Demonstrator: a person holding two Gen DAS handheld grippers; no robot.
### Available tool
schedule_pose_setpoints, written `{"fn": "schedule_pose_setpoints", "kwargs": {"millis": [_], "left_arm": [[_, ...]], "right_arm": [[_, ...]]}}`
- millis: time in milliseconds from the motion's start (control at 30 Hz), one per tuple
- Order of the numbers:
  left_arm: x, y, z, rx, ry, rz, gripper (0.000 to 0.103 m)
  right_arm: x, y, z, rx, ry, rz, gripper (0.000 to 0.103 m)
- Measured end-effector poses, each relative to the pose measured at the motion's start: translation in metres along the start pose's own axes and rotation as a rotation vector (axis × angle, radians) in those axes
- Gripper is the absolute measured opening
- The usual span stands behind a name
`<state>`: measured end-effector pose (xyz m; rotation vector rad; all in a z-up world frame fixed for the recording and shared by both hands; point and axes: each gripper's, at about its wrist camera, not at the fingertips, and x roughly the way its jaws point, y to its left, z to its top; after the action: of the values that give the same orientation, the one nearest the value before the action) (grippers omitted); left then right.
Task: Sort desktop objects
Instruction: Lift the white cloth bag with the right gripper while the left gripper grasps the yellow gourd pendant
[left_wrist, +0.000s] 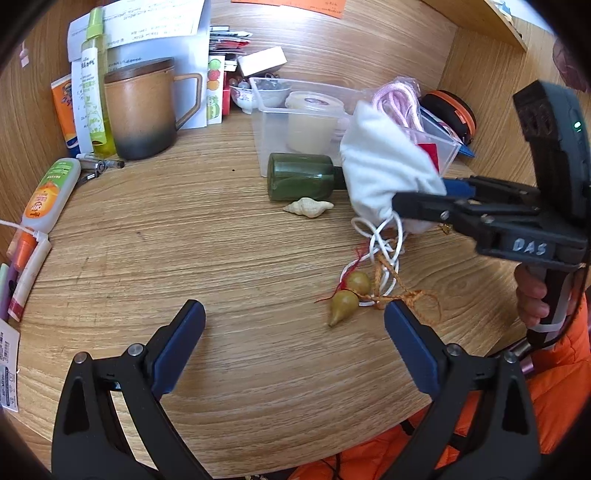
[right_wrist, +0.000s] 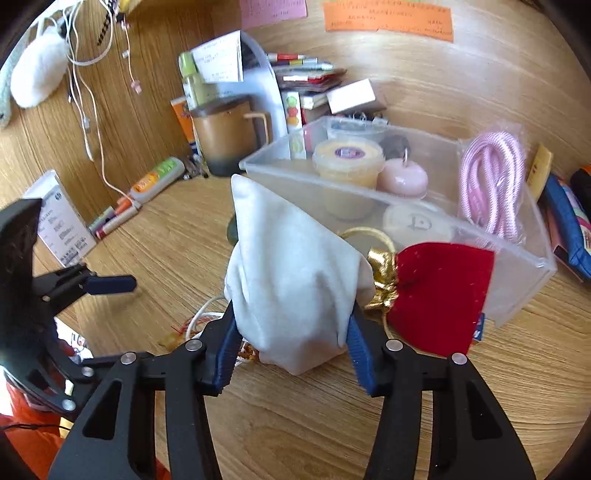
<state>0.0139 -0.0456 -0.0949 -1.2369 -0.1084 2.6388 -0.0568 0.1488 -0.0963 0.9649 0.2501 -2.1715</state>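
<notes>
— Right wrist view: clear bin (right_wrist: 498, 280) holds pink rope (right_wrist: 493, 181), yellow tub (right_wrist: 347, 157), pink disc (right_wrist: 404, 179). Right gripper (right_wrist: 291, 343) pinches the white pouch (right_wrist: 291, 273) just before it.

— Left wrist alone shows gourds (left_wrist: 349, 293), shell (left_wrist: 308, 206); left gripper (left_wrist: 295, 332) spread, holding nothing.

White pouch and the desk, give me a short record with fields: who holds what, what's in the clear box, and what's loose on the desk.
right gripper: shut on white pouch, lifted off desk
left gripper: open, holding nothing
clear box: yellow tub, pink cord, pink round piece
against box front: red pouch
loose on desk: gourd charm, shell, green bottle
</notes>
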Motion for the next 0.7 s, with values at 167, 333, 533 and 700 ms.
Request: {"fn": "schedule_pose_setpoints", "kwargs": {"millis": [167, 333, 533, 700], "left_arm": [[0.008, -0.007, 0.002, 0.017, 0.007, -0.01, 0.099], [0.015, -0.018, 0.007, 0.08, 0.002, -0.003, 0.099], [0.029, -0.019, 0.018, 0.085, 0.027, -0.025, 0.079], [0.034, -0.033, 0.02, 0.142, 0.037, -0.019, 0.075]], "right_arm": [[-0.02, -0.002, 0.004, 0.002, -0.054, 0.004, 0.048], [-0.029, -0.01, 0.005, 0.019, -0.075, -0.005, 0.048], [-0.026, -0.017, -0.002, 0.039, -0.062, 0.003, 0.048], [-0.026, -0.021, -0.005, 0.051, -0.061, 0.005, 0.048]]}}
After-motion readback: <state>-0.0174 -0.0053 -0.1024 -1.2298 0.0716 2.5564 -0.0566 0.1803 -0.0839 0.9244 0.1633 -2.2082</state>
